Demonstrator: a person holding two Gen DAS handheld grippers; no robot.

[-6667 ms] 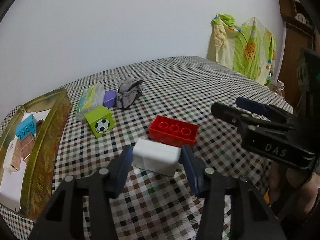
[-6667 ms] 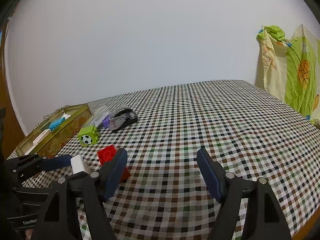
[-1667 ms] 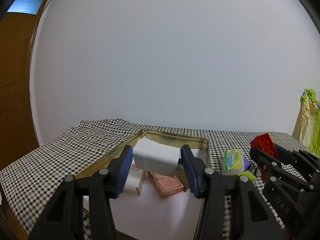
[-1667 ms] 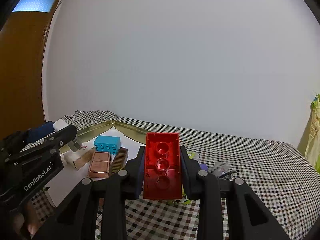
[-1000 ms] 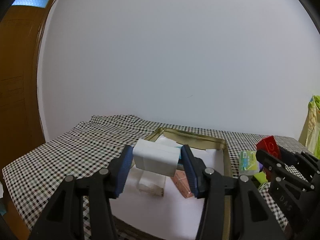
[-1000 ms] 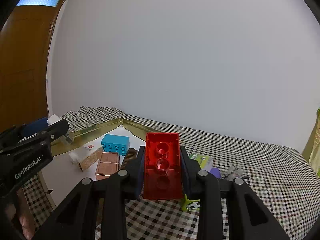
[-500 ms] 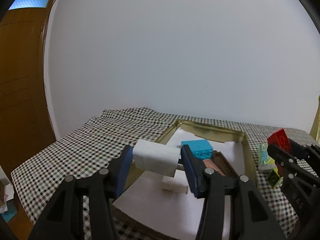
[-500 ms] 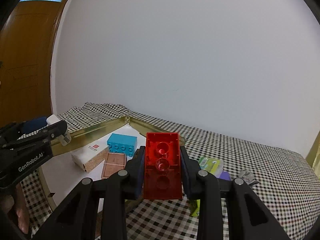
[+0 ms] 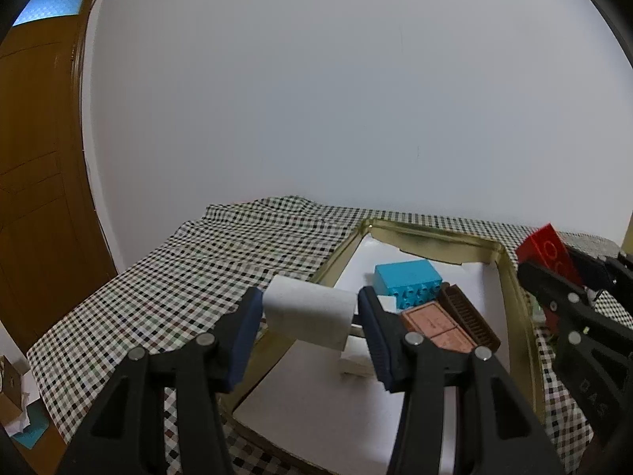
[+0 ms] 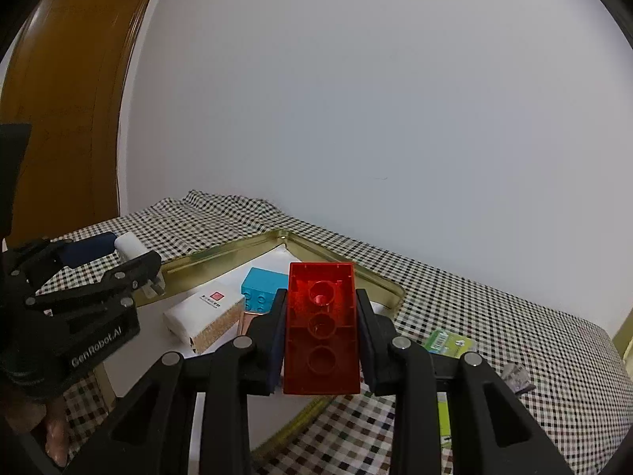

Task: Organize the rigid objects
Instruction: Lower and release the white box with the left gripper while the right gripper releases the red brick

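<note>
Left gripper, body marked "GenRobot.AI", jaws clamped on white block, held above near-left rim of gold tray. Right gripper, lettered "DAS" in the left wrist view, jaws clamped on red brick, studs toward camera, above tray's right edge. In tray: blue brick, copper-coloured box, brown comb, white carton with red square label, print unreadable. Checked tablecloth underneath

A white rectangular plastic block hangs above the gold metal tray's near-left rim; a red studded plastic brick hangs above its right rim.
</note>
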